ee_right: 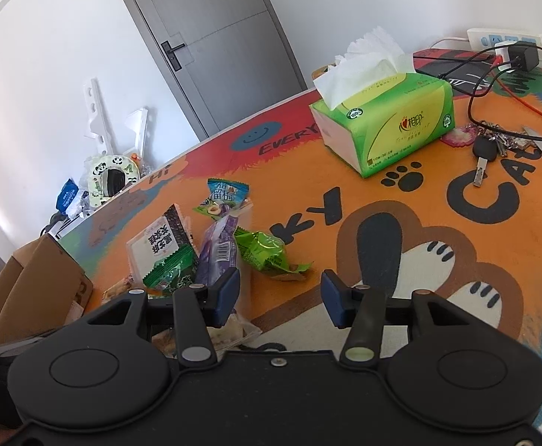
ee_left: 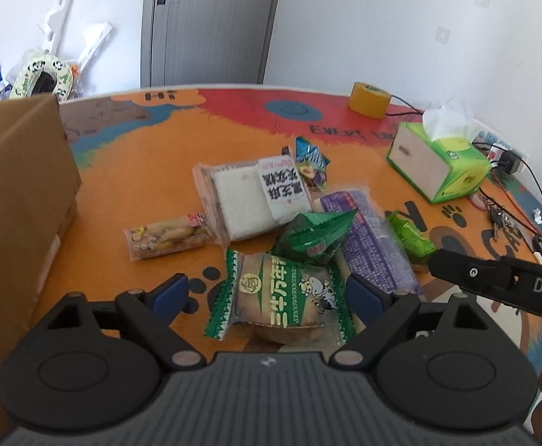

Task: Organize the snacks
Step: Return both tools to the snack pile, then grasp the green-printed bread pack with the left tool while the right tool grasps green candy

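- Orange cartoon-print table mat [ee_left: 129, 193] covers a round table, white walls and a grey door [ee_left: 211, 22] behind.
- Left gripper [ee_left: 267, 293] nearest in the left wrist view, jaws spread wide, blue pads [ee_left: 168, 291] either side of a green-and-white cow-print snack packet [ee_left: 282, 297]; pads not touching it, packet lies flat on the mat.
- Right gripper [ee_right: 280, 295] also open, nothing between its fingers, hovering over the bare mat; its black body pokes into the left view from the right side [ee_left: 494, 278].
- Just beyond the cow-print packet: dark green zigzag-edged packet [ee_left: 313, 236], resting on a purple wrapped bar [ee_left: 367, 238].
- Bright green crinkled packet [ee_left: 410, 236] just right of the purple bar, touching it.
- Clear-wrapped peanut-type snack [ee_left: 166, 236] to the left, apart from the pile.
- White rice-cake pack with black Chinese lettering [ee_left: 256, 197] in the middle, edge under the dark green packet.
- Small blue plum-candy packet [ee_left: 310, 161] behind the white pack, touching it.
- Cardboard box [ee_left: 18, 200] stands at the left edge of the mat, near the peanut snack.
- Green tissue box [ee_left: 440, 163] on the right, well apart from the snacks, tissue sticking up.
- Keys [ee_right: 494, 145] and cables by the tissue box; power strip [ee_right: 505, 39] at the far edge.
- Yellow tape roll [ee_left: 368, 99] at the far side of the table.
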Demonstrator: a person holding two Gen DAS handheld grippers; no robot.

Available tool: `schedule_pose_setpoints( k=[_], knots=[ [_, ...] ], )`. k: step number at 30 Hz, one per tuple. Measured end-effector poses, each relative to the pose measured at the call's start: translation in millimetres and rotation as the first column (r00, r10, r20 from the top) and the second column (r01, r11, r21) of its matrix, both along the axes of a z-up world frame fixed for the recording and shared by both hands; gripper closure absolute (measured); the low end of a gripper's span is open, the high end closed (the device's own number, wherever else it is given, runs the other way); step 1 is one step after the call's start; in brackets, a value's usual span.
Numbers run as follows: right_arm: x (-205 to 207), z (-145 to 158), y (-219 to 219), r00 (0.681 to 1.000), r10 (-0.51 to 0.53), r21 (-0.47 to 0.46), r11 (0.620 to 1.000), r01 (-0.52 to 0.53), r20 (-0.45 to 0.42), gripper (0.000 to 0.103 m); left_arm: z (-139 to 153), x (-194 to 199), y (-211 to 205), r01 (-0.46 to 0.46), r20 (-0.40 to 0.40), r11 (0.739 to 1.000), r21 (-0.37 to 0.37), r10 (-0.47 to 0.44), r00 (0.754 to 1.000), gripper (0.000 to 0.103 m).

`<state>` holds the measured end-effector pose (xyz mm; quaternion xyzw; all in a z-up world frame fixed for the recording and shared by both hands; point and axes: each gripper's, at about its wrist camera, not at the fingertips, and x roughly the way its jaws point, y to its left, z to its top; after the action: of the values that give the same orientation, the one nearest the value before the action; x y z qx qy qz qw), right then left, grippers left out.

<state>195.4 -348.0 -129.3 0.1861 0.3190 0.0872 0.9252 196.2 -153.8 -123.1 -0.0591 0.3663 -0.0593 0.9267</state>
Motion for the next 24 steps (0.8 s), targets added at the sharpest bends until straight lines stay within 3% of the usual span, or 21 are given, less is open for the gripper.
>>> schedule_pose_setpoints(
  k=[4,6,8,10,17,22,23,24],
  knots=[
    [6.9,-3.5,0.3,1.000,0.002,0.004,1.000,-0.002,-0.001,0.053,-4.3,2.6,-3.4,-0.023,0.017,0.999,0.036,0.022,1.000,0.016],
    [10.3,-4.8,2.2,1.000,0.010,0.004,1.000,-0.010,0.000,0.053,-4.4,2.5,-4.1,-0.042,0.028,0.998,0.054,0.041,0.999,0.023],
    [12.8,-5.4,4.4,1.000,0.016,-0.001,1.000,-0.016,0.005,0.053,-3.6,1.7,-4.1,-0.038,0.035,0.997,0.070,0.036,0.999,0.038],
    [15.8,-6.7,6.5,1.000,0.017,-0.004,1.000,-0.017,0.006,0.053,-2.3,1.0,-0.4,-0.038,0.036,0.997,0.060,0.036,0.999,0.043],
    [28.0,-3.0,16.2,0.999,0.017,-0.062,0.998,-0.015,0.029,0.053,0.3,-1.7,14.0,-0.056,0.031,0.998,0.036,0.055,0.998,0.054],
    [37.6,-8.1,24.2,0.999,0.031,-0.089,0.996,-0.030,0.012,0.054,2.6,-6.9,24.3,-0.089,0.027,0.996,0.007,0.089,0.996,0.056],
    [38.6,-10.4,25.3,1.000,0.031,-0.096,0.995,-0.031,-0.001,0.058,3.6,-8.7,26.3,-0.095,0.028,0.995,0.003,0.095,0.995,0.056],
    [38.0,-11.7,27.1,0.999,0.034,-0.116,0.993,-0.034,-0.003,0.070,5.0,-10.5,27.8,-0.100,0.034,0.995,0.001,0.099,0.994,0.056]
  ],
)
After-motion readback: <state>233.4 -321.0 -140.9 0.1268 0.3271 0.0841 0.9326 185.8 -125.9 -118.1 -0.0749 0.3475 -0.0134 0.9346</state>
